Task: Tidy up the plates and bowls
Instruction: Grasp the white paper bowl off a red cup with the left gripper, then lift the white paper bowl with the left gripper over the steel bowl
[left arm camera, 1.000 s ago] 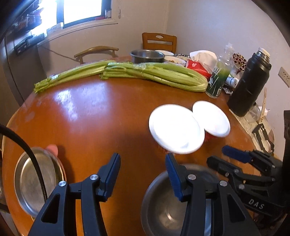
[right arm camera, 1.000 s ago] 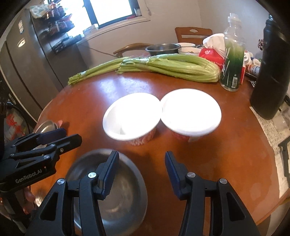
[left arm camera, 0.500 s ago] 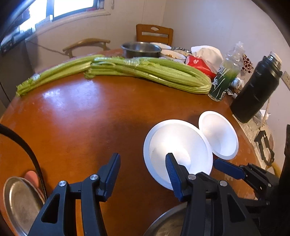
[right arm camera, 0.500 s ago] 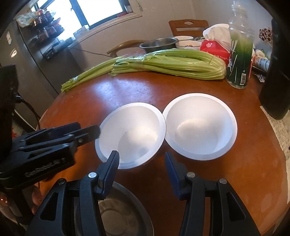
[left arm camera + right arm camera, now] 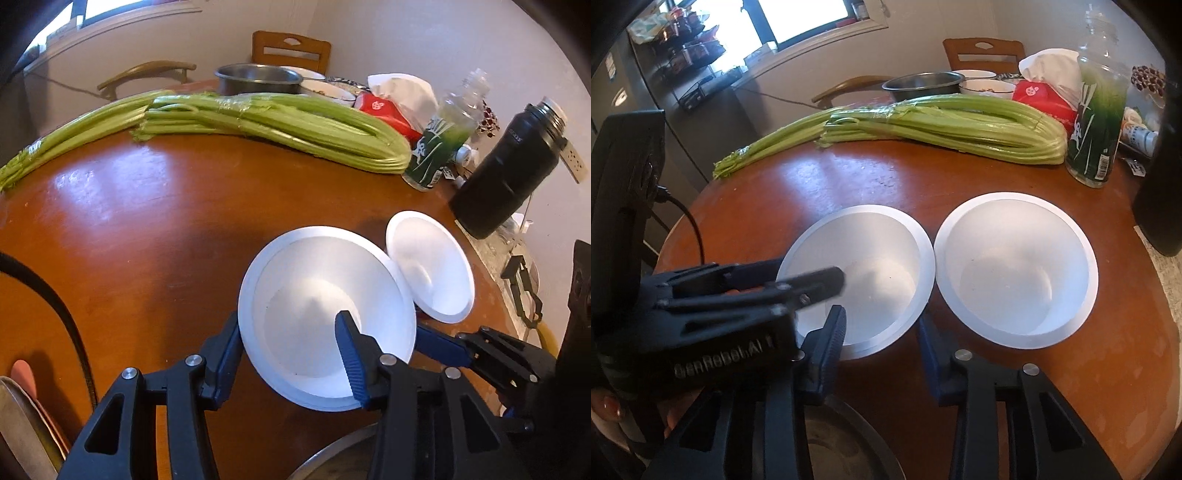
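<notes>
Two white foam bowls stand side by side on the round wooden table [image 5: 129,229]. My left gripper [image 5: 290,338] is open and straddles the near left rim of the left bowl [image 5: 317,295]: one finger is outside the rim, the other inside the bowl. The same bowl [image 5: 871,266] and the left gripper [image 5: 809,277] show in the right wrist view. The right bowl [image 5: 432,266] [image 5: 1015,266] stands free. My right gripper [image 5: 881,328] is open and empty, just in front of the gap between the two bowls.
A steel bowl [image 5: 842,443] [image 5: 332,458] lies at the near edge under the grippers. A steel plate [image 5: 22,424] sits at the near left. Celery [image 5: 258,122], a green bottle [image 5: 439,144], a black flask [image 5: 509,173] and a steel pot [image 5: 258,77] line the far side.
Both grippers have moved forward over the table towards the white bowls. My left gripper now has its fingers either side of the left bowl's rim. Both stay open.
</notes>
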### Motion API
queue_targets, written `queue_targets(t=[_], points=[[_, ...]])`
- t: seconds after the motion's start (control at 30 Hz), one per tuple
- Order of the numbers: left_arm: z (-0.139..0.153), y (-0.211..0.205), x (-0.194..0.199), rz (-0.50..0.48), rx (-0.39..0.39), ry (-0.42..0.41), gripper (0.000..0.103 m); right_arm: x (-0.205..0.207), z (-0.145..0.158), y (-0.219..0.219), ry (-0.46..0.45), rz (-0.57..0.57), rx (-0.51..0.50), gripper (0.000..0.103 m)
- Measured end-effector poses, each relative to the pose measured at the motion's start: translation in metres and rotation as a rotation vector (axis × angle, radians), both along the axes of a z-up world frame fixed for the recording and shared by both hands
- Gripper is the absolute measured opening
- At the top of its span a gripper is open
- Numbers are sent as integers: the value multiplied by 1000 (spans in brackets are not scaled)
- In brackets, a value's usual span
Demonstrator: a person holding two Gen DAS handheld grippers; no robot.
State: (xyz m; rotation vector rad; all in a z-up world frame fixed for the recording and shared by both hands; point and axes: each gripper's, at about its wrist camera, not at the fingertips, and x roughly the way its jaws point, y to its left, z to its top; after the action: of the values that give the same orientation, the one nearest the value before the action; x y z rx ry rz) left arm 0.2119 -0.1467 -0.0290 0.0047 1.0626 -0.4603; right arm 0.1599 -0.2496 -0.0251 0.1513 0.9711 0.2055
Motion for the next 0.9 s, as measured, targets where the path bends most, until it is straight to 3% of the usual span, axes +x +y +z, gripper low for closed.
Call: queue_targets(t=[0.9], points=[[45,29,-33,44,-26,-108,49,-32,45,26,-131,81,-19,39]])
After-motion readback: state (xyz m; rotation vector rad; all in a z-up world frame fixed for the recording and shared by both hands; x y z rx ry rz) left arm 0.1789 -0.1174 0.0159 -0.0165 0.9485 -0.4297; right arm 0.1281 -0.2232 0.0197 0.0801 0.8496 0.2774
